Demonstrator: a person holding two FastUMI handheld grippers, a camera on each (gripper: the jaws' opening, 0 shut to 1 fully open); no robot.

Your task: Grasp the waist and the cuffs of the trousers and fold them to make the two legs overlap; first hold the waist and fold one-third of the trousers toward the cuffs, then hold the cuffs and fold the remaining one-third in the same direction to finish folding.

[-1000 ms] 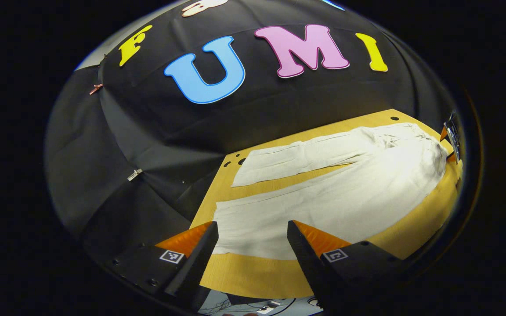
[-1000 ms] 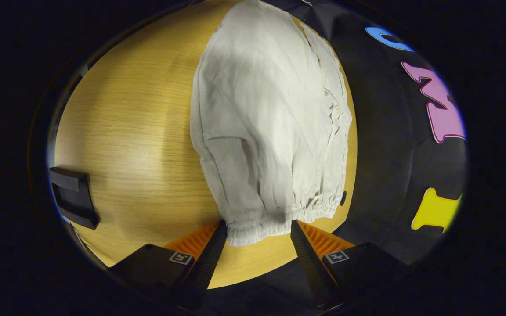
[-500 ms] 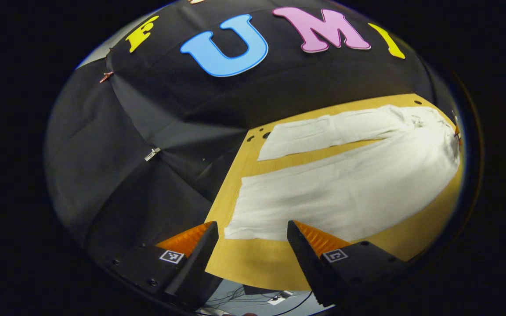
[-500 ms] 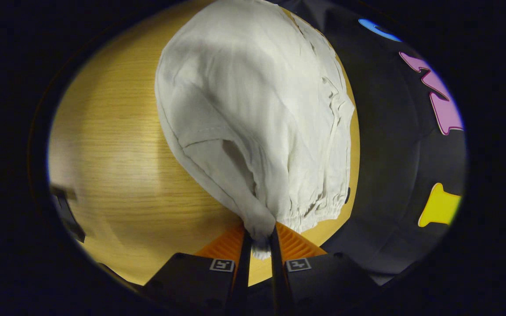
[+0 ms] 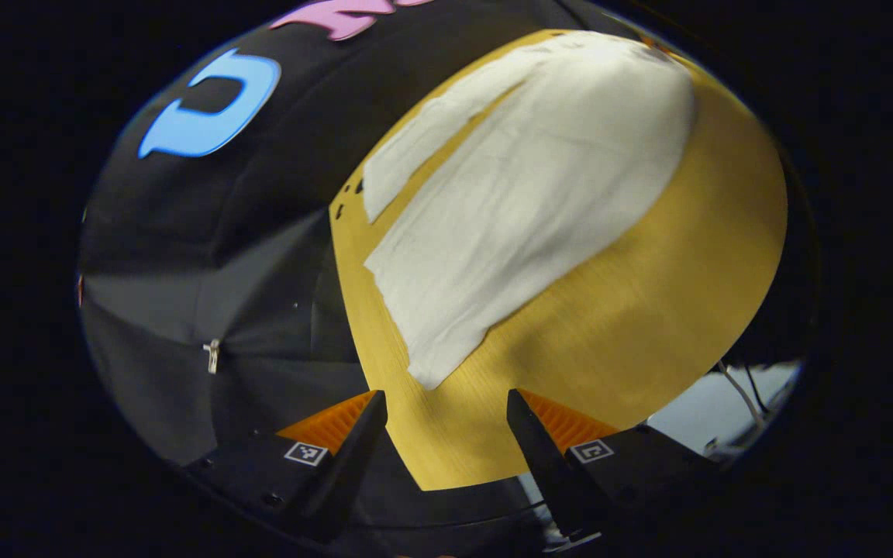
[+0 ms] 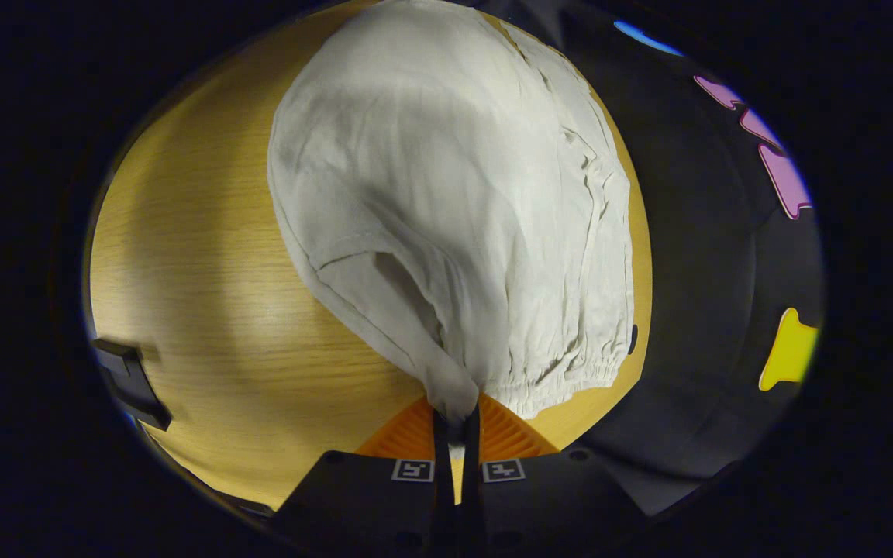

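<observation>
- Clearly at the opening step: getting hold of waist and cuff so one leg can be laid over the other.
- Right gripper (image 6: 455, 434) closed tight on the gathered waist (image 6: 458, 399) of the pale trousers (image 6: 446, 194), a pinch of cloth pulled up between the fingers.
- Left gripper (image 5: 446, 422) spread wide and holding nothing, hovering above bare wood just short of the near cuff (image 5: 427, 364).
- Trousers lying flat on the wooden table (image 5: 648, 310), legs apart with a strip of wood showing between them, far leg (image 5: 423, 147) running close to the table's back edge.
- Left gripper tilted, looking along the near leg toward the waist; right gripper low at the table's edge, pointing down the garment's length.
- Next, probably: lower the left fingers to straddle the near cuff's corner, close on it, then lift both ends together and carry the near leg over the far one.
- Risk, as a guess: one end lifted ahead of the other could skew the cloth.
</observation>
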